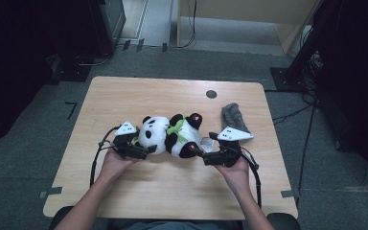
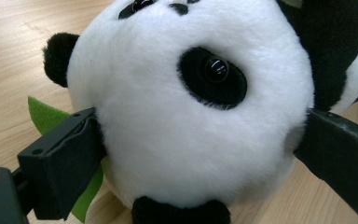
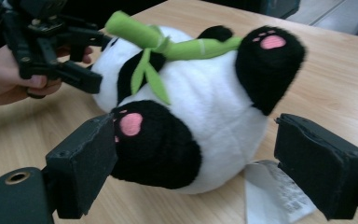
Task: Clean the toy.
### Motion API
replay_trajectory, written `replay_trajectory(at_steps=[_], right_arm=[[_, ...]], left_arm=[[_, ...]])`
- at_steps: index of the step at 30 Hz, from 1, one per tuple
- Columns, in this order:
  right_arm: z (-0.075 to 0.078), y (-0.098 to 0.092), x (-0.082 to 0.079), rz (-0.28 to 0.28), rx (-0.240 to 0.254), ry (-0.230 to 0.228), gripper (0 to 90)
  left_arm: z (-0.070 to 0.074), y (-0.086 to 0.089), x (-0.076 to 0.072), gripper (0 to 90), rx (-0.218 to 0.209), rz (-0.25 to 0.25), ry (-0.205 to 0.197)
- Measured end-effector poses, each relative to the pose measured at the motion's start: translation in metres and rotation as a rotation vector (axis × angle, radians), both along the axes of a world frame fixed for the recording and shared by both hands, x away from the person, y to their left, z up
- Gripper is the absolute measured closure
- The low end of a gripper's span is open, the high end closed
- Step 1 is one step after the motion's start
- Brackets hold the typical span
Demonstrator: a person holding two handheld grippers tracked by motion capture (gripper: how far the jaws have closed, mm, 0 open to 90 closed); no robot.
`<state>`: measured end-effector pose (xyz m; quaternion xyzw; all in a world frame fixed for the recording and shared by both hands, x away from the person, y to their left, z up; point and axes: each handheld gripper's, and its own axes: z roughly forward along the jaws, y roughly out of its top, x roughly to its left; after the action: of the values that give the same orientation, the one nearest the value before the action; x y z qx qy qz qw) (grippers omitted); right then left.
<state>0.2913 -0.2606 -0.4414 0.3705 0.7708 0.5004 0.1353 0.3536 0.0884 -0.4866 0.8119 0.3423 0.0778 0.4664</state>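
A black-and-white plush panda lies on its back across the middle of the wooden table, with a green bamboo stalk on its chest. My left gripper stands open around the panda's head. The fur brushes both jaws, and the head keeps its round shape. My right gripper is open at the panda's bottom end. Its jaws stand apart from the plush, one beside a black foot with a pink sole. In the right gripper view, the left gripper sits at the far side of the panda.
A grey fuzzy cloth lies on the table behind my right gripper. A white label sticks out under the panda's bottom. A small black round hole marks the far edge of the table. A green leaf lies beneath the head.
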Motion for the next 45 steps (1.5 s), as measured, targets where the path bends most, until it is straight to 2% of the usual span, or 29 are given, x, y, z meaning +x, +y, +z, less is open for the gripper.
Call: replay_trajectory(at_steps=[3, 5, 9, 15, 20, 23, 28, 30, 33, 35, 37, 40, 42, 43, 45], right_arm=[[-0.002, 0.004, 0.0, 0.015, 0.003, -0.005, 12.8], [-0.003, 0.004, 0.001, 0.022, 0.01, -0.007, 12.8], [-0.004, 0.006, 0.0, 0.032, 0.019, -0.013, 13.1], [-0.002, 0.017, -0.009, 0.066, -0.018, -0.059, 13.2], [-0.016, 0.03, 0.006, 0.074, -0.07, -0.05, 13.5], [-0.021, 0.035, 0.014, 0.08, -0.103, -0.084, 13.1], [-0.027, 0.04, 0.023, 0.095, -0.119, -0.08, 10.3], [-0.029, 0.042, 0.026, 0.097, -0.132, -0.092, 11.1], [-0.033, 0.043, 0.028, 0.08, -0.174, -0.136, 17.2], [-0.034, 0.042, 0.031, 0.077, -0.164, -0.138, 20.7], [-0.036, 0.041, 0.034, 0.071, -0.165, -0.149, 26.7], [-0.03, 0.041, 0.037, 0.055, -0.186, -0.136, 43.6], [-0.022, 0.042, 0.038, 0.044, -0.201, -0.115, 52.6], [-0.019, 0.041, 0.039, 0.038, -0.204, -0.105, 55.2], [-0.013, 0.039, 0.041, 0.028, -0.176, -0.071, 57.4]], left_arm=[[0.0, -0.001, 0.0, 2.0, 0.007, 0.009, -0.003], [0.001, -0.001, 0.0, 7.0, 0.012, 0.019, -0.005], [0.002, -0.002, 0.001, 7.6, 0.017, 0.027, -0.009], [0.002, -0.003, 0.001, 9.4, 0.006, 0.031, -0.005], [0.003, -0.003, 0.001, 10.2, 0.005, 0.035, -0.002], [0.003, -0.002, 0.003, 10.0, -0.022, 0.03, 0.017], [0.004, -0.002, 0.007, 8.8, -0.037, 0.024, 0.04], [0.005, -0.002, 0.009, 8.5, -0.051, 0.032, 0.053], [0.006, -0.002, 0.012, 8.5, -0.074, 0.039, 0.08], [0.007, -0.001, 0.015, 8.5, -0.094, 0.043, 0.107], [0.007, -0.001, 0.017, 8.5, -0.107, 0.046, 0.114], [0.007, -0.002, 0.017, 8.5, -0.09, 0.043, 0.092], [0.008, -0.002, 0.016, 8.4, -0.072, 0.042, 0.063], [0.01, -0.001, 0.016, 8.5, -0.073, 0.04, 0.052], [0.013, 0.0, 0.014, 8.5, -0.071, 0.035, 0.018]])
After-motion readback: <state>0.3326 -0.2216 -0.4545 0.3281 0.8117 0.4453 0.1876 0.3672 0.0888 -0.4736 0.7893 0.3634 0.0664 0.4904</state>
